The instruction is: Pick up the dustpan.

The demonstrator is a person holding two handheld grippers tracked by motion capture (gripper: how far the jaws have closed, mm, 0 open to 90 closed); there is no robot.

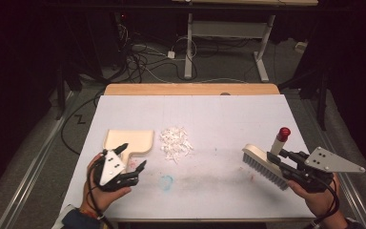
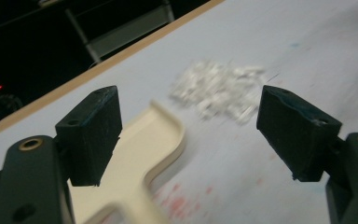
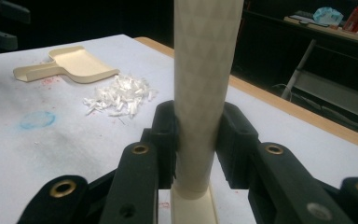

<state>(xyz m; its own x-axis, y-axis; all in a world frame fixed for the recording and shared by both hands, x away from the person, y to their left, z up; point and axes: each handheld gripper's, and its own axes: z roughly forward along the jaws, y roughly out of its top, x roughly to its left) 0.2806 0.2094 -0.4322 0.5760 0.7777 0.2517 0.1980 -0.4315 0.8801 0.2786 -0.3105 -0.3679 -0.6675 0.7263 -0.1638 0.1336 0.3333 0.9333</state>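
Note:
A cream dustpan (image 1: 128, 141) lies flat on the white table cover, its handle pointing toward the near edge. My left gripper (image 1: 133, 156) stands open just above that handle; in the left gripper view the handle (image 2: 140, 158) lies beside the left jaw, untouched. A pile of white paper scraps (image 1: 175, 142) sits just right of the pan. At the right, my right gripper (image 1: 280, 161) is shut on the cream handle of a brush (image 1: 262, 164), whose red-tipped end points away. The right gripper view shows the handle (image 3: 205, 70) clamped between both jaws.
The white sheet (image 1: 228, 119) covers a wooden table whose far edge (image 1: 190, 89) shows. A faint blue ring (image 1: 167, 181) and reddish smears mark the sheet near the front. Behind the table stand a desk frame (image 1: 228, 43) and floor cables.

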